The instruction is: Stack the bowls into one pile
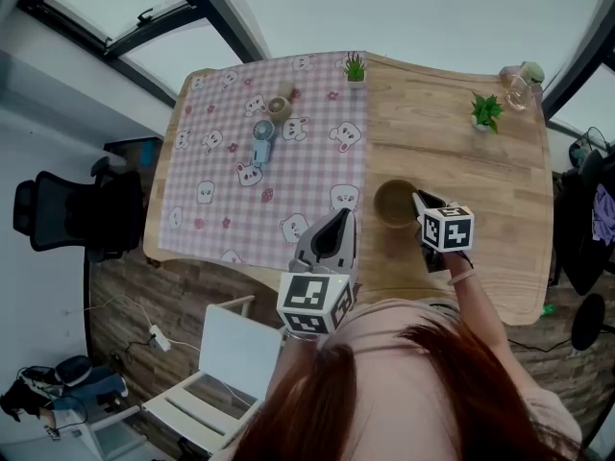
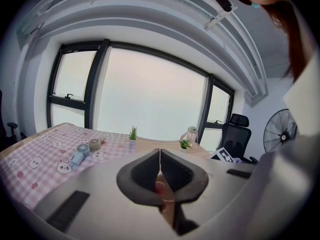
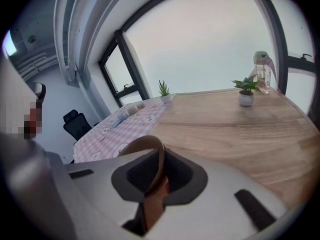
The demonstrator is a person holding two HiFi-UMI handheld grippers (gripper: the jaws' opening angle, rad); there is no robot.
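Brown bowl, its rim pinched by the right gripper, beside the pink checked cloth; left gripper pressed together, empty, at the surface's near edge.

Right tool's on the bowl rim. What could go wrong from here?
1. The right tool pinches only the thin rim of the brown bowl, on one side; once lifted, the bowl may tilt or slip out.
2. The left tool is shut and empty beside the bowl, so it gives no support and could get bumped.
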